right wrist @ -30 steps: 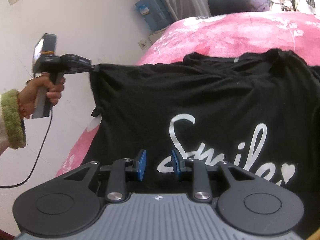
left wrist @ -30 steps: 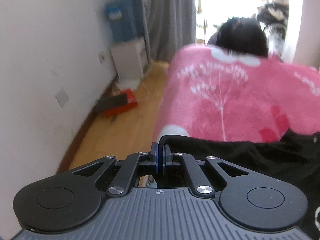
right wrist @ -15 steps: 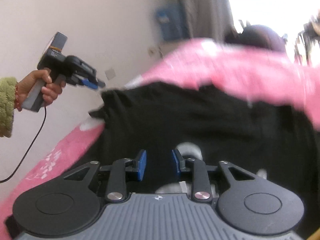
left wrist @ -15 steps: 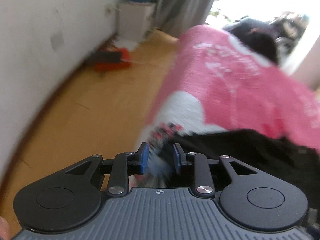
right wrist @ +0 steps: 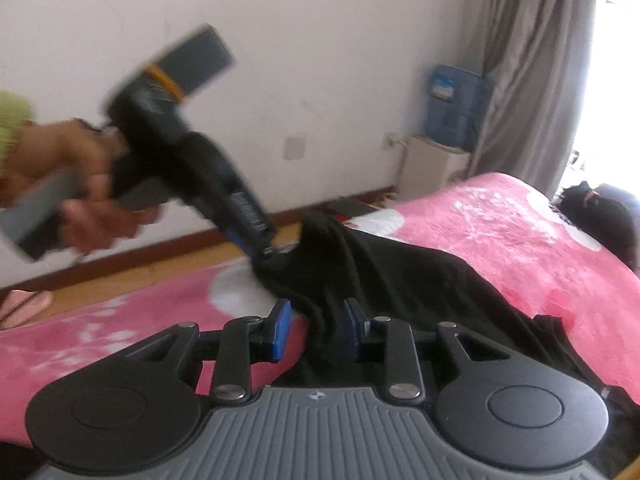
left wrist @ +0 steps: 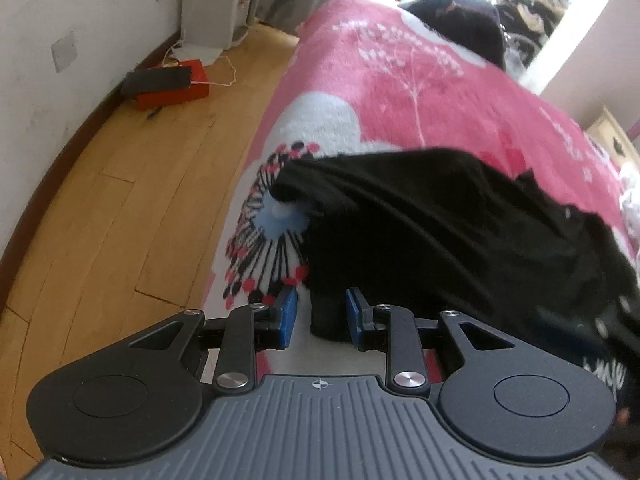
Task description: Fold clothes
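Note:
A black T-shirt with white lettering lies bunched on a pink flowered blanket. My left gripper is open, and a hanging fold of the shirt's left edge stands between its blue pads without being pinched. In the right wrist view the shirt runs from the near fingers toward the bed's edge. My right gripper is open too, with black cloth between its fingers. The left gripper, blurred and held by a hand, points down at the shirt's raised corner.
Wooden floor lies left of the bed, with a red box and a white cabinet by the wall. A dark bag sits at the bed's far end. A blue water jug and grey curtain stand behind.
My left gripper was shut on the lifted shirt corner; it opened and dropped to the shirt's edge. My right gripper swung left over the shirt, and the shirt now lies bunched.

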`<state>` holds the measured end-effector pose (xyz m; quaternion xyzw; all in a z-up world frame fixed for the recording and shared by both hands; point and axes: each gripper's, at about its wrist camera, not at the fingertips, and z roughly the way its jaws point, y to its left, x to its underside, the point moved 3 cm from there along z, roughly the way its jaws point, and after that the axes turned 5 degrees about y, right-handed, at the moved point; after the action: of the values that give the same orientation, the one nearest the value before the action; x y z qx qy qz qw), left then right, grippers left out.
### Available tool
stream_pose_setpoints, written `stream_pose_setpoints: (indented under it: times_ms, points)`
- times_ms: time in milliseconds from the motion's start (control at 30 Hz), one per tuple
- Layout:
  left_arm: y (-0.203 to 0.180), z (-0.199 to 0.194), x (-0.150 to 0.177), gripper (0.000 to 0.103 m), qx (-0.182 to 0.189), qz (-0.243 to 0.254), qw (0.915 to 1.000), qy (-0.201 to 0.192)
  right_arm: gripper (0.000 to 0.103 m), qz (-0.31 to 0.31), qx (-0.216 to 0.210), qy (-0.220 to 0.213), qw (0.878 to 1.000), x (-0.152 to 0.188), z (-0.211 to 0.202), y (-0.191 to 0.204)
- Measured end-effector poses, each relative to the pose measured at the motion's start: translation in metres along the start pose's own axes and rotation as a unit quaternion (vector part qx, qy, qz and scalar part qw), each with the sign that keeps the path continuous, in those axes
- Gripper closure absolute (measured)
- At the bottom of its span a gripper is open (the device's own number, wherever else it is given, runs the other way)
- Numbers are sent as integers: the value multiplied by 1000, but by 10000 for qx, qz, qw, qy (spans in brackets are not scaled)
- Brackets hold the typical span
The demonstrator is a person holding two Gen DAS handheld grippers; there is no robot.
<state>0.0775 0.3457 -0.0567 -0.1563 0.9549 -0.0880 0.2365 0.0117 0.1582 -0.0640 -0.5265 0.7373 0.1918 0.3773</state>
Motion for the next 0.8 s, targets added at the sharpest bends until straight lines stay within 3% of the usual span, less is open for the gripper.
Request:
stream_pose_setpoints:
  times_ms: [200, 233, 267, 333, 367, 600, 800]
  points:
    - [0, -3, 11, 75, -23, 121, 9999, -80, 72, -204, 167, 416, 9988, -2, 41, 11]
    - [-2, -3, 13, 77, -63, 168, 9998, -126, 72, -185, 213, 475, 9985, 0, 45, 11]
    - [-4, -5, 15, 85, -87, 196, 9996, -178, 72, -78, 198, 500, 9985, 2, 47, 9]
    - [-6, -15, 18, 98, -84, 199, 9993, -296, 97, 270, 67, 491, 9984, 5, 46, 4]
    - [-8, -20, 20, 99, -83, 201, 9991, -356, 98, 450, -5, 456, 9979, 6, 43, 2]
    - [-15, -53, 33, 100, -96, 211, 9971, -720, 98, 1241, -467, 84, 9911, 19, 9, -2]
    - [-2, -39, 49, 99, -400, 181, 9988, -192, 89, 1143, -601, 266, 9913, 27, 8, 14]
